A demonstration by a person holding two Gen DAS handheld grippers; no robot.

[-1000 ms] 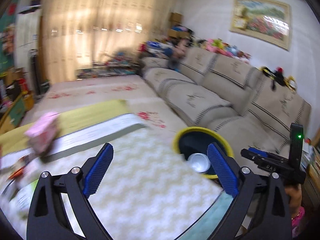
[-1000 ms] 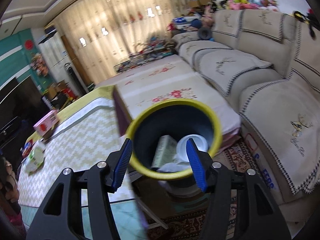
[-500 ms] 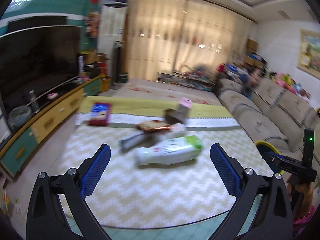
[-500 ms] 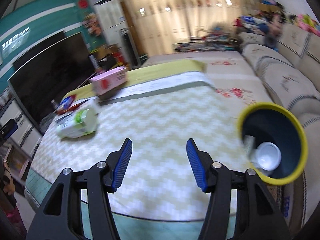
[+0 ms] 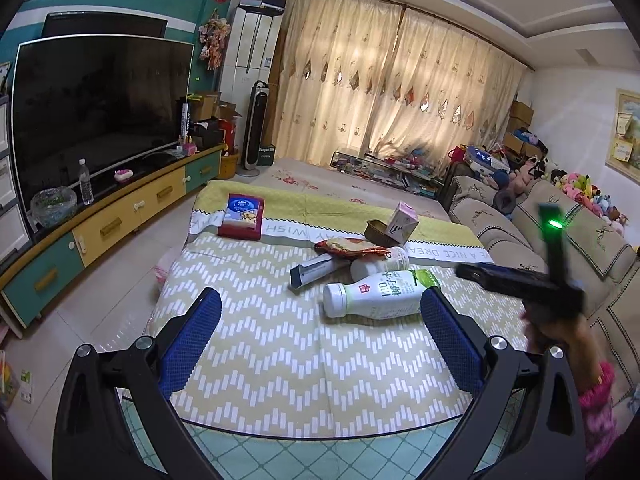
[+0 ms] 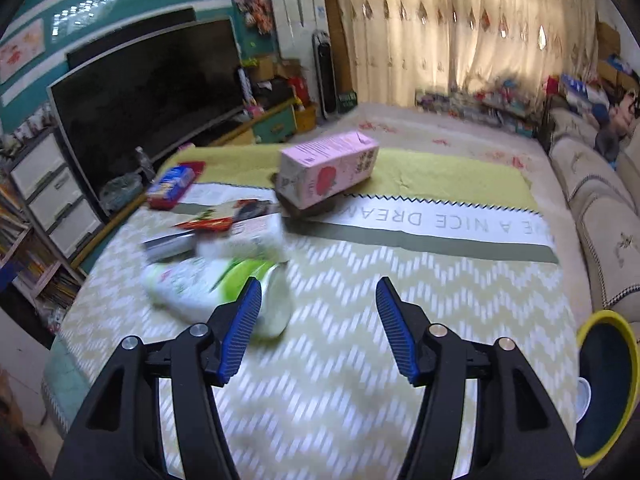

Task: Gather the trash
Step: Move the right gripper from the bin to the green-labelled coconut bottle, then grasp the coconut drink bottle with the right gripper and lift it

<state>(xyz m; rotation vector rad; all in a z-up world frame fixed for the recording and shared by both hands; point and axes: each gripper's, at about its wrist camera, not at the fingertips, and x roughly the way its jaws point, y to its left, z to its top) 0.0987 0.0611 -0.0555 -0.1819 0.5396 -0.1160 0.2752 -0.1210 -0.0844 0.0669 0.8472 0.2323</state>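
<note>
Trash lies on a table under a zigzag cloth (image 5: 280, 344). A white bottle with a green label (image 5: 380, 294) lies on its side, blurred in the right wrist view (image 6: 216, 284). Behind it are a smaller white bottle (image 5: 380, 262), a red snack wrapper (image 5: 348, 246), a dark flat box (image 5: 316, 272), a pink carton (image 6: 328, 166) and a red packet (image 5: 242, 216). My left gripper (image 5: 318, 296) is wide open over the near cloth, short of the bottle. My right gripper (image 6: 318, 282) is empty, its jaws opening, the bottle just left of it. A yellow-rimmed bin (image 6: 604, 380) stands at the table's right.
A large TV (image 5: 96, 104) on a low teal and yellow cabinet (image 5: 100, 228) runs along the left. A beige sofa (image 5: 560, 232) with soft toys lines the right. A hand (image 5: 560, 332) holding the right gripper's body shows at the left wrist view's right edge. Curtains hang at the back.
Both views have swung left, away from the bin and onto the table. The trash pile has come into the middle of both views, and the right gripper is now closer to the green-label bottle.
</note>
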